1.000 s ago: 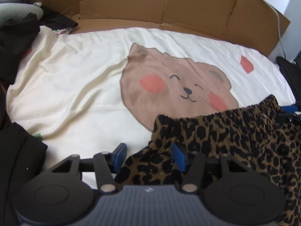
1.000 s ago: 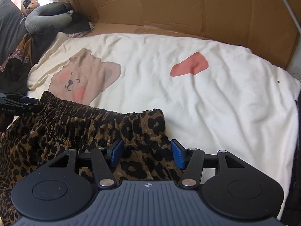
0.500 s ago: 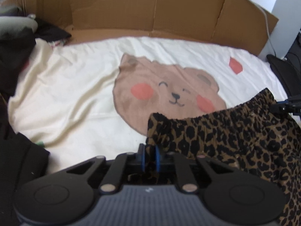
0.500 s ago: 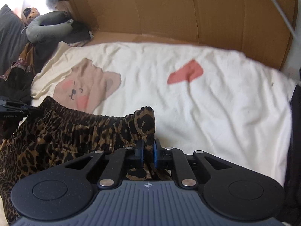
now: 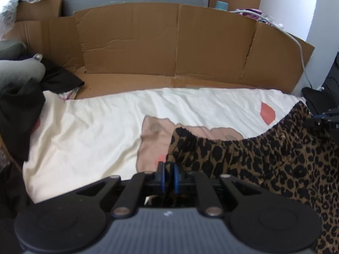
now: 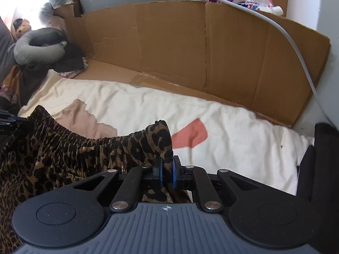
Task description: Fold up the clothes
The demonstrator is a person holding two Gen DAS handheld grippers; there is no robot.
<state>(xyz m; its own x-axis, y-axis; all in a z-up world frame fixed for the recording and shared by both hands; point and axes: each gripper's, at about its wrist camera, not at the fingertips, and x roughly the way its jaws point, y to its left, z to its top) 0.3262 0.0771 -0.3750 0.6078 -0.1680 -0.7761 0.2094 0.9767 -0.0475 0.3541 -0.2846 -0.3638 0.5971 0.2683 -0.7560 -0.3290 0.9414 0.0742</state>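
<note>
One corner of the waistband of the leopard-print shorts [image 5: 264,160] is pinched in the closed left gripper [image 5: 168,176], the opposite corner in the closed right gripper [image 6: 166,172]. The shorts are held stretched above the cream bedsheet [image 5: 101,131], backed by a cardboard wall [image 6: 169,42].

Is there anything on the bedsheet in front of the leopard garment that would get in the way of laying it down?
Nothing visible. Both grippers, left and right, hold the leopard garment; the cream sheet ahead lies bare up to the cardboard.
</note>
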